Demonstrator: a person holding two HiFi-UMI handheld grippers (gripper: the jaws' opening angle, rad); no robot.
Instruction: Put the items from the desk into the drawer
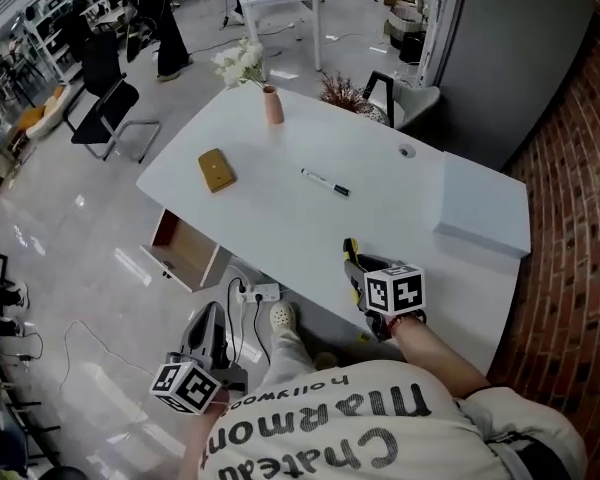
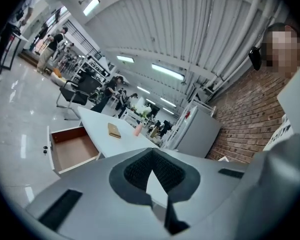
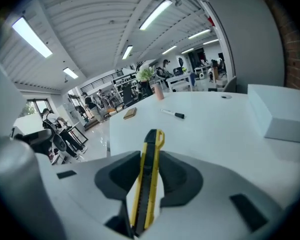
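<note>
**Head view.** The right gripper (image 1: 357, 271) is over the near edge of the white desk (image 1: 400, 218). Its jaws are clamped on a yellow-and-black utility knife (image 1: 350, 250), whose tip projects past the jaws. The marker (image 1: 325, 182) lies on the desk ahead of this gripper. The brown wallet (image 1: 216, 170) is farther ahead and to its left. A pink vase (image 1: 272, 106) with white flowers stands beyond both. A white box (image 1: 482, 211) sits to the gripper's right.

The left gripper (image 1: 210, 318) is off the desk, lower, above the floor. The open drawer (image 1: 185, 251) is ahead of it under the desk edge.

**Left gripper view.** The left gripper (image 2: 151, 153) has its jaw tips together and nothing between the pads. The open drawer (image 2: 72, 149) lies ahead and to the left, and its visible interior is bare. The brown wallet (image 2: 114, 130) and the pink vase (image 2: 138, 129) sit on the desk beyond the jaw tips.

**Right gripper view.** The right gripper (image 3: 149, 158) holds the utility knife (image 3: 154, 138) lengthwise between its pads, with the yellow end pointing forward. The knife is clear of the desk surface. The marker (image 3: 172, 114) is ahead and slightly right. The brown wallet (image 3: 130, 113) is ahead and slightly left. The white box (image 3: 280, 111) is to the far right.
</note>
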